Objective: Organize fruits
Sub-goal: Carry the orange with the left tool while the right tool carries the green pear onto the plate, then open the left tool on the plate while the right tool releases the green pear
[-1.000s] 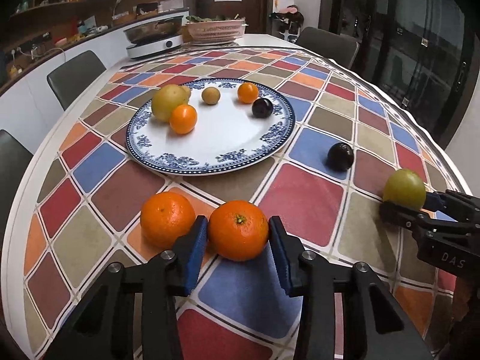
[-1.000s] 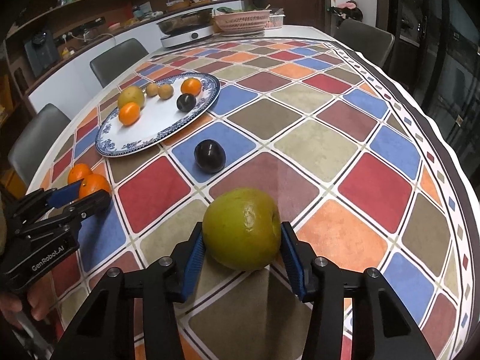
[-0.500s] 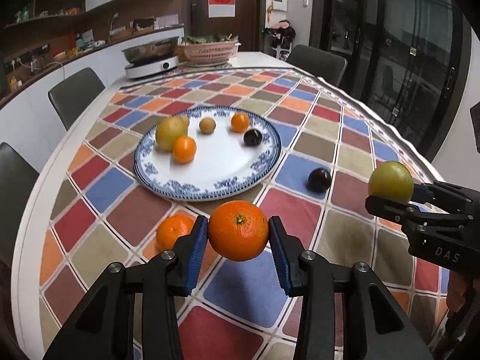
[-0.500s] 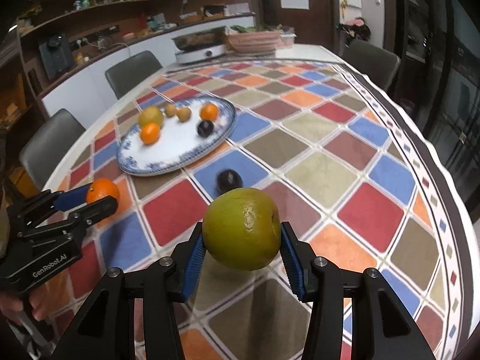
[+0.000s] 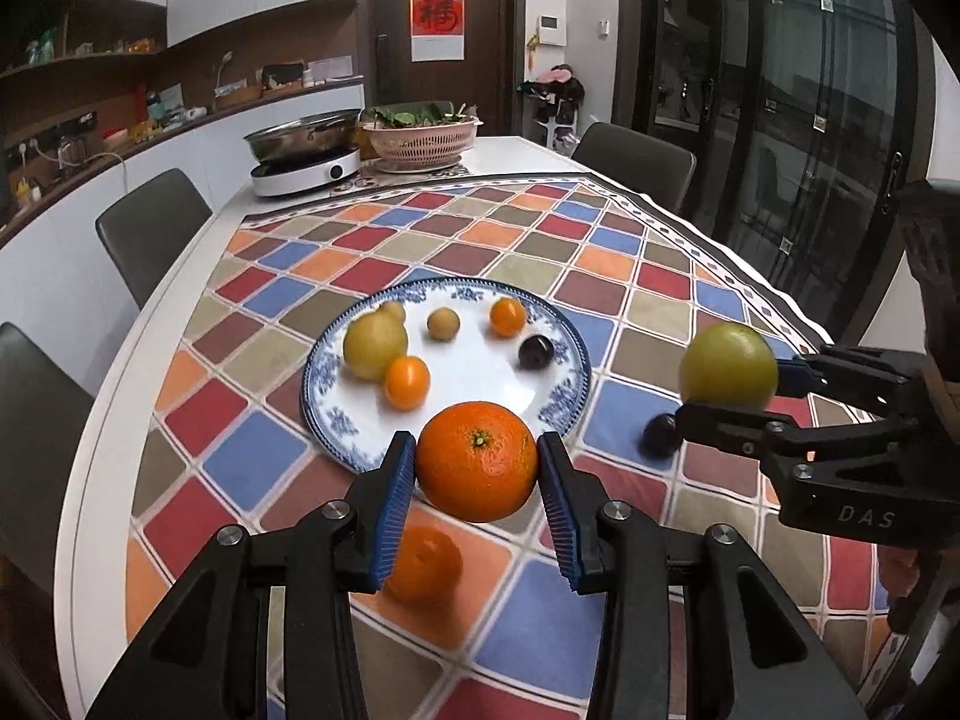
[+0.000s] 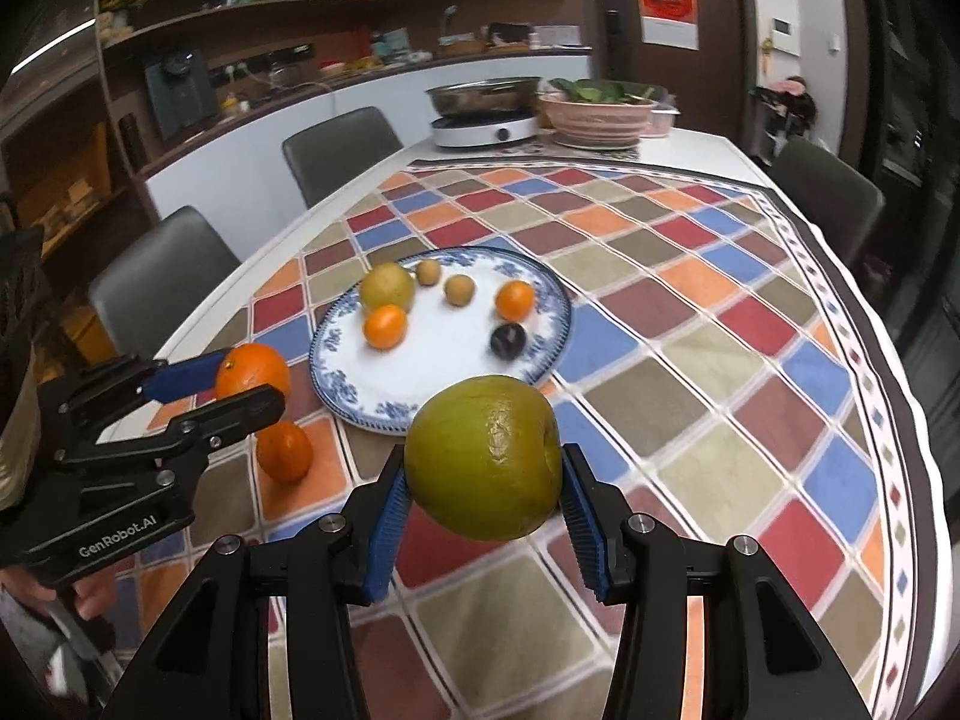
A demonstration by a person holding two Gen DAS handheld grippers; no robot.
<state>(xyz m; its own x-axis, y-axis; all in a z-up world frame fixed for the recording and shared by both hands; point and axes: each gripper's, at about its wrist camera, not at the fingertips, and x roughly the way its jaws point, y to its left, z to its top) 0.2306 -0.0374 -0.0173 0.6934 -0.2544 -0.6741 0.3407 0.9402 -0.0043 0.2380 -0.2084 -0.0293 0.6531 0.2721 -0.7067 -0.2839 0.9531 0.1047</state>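
Note:
My left gripper (image 5: 477, 483) is shut on an orange (image 5: 476, 459) and holds it in the air near the front rim of the blue-and-white plate (image 5: 480, 378). My right gripper (image 6: 483, 495) is shut on a green apple (image 6: 483, 457), also lifted, to the right of the plate (image 6: 444, 378). The plate holds a yellow-green fruit (image 5: 375, 343), small oranges (image 5: 407, 382), a brown fruit (image 5: 443, 324) and a dark plum (image 5: 536, 351). A second orange (image 5: 423, 561) and a dark plum (image 5: 660, 435) lie on the tablecloth.
The checkered tablecloth (image 5: 600, 276) covers the table. At the far end stand an induction cooker with a pan (image 5: 306, 165) and a pink colander of greens (image 5: 423, 141). Chairs (image 5: 153, 234) line the sides.
Both grippers have risen from the table with their fruits and moved toward the plate. The second orange and the plum stayed on the cloth.

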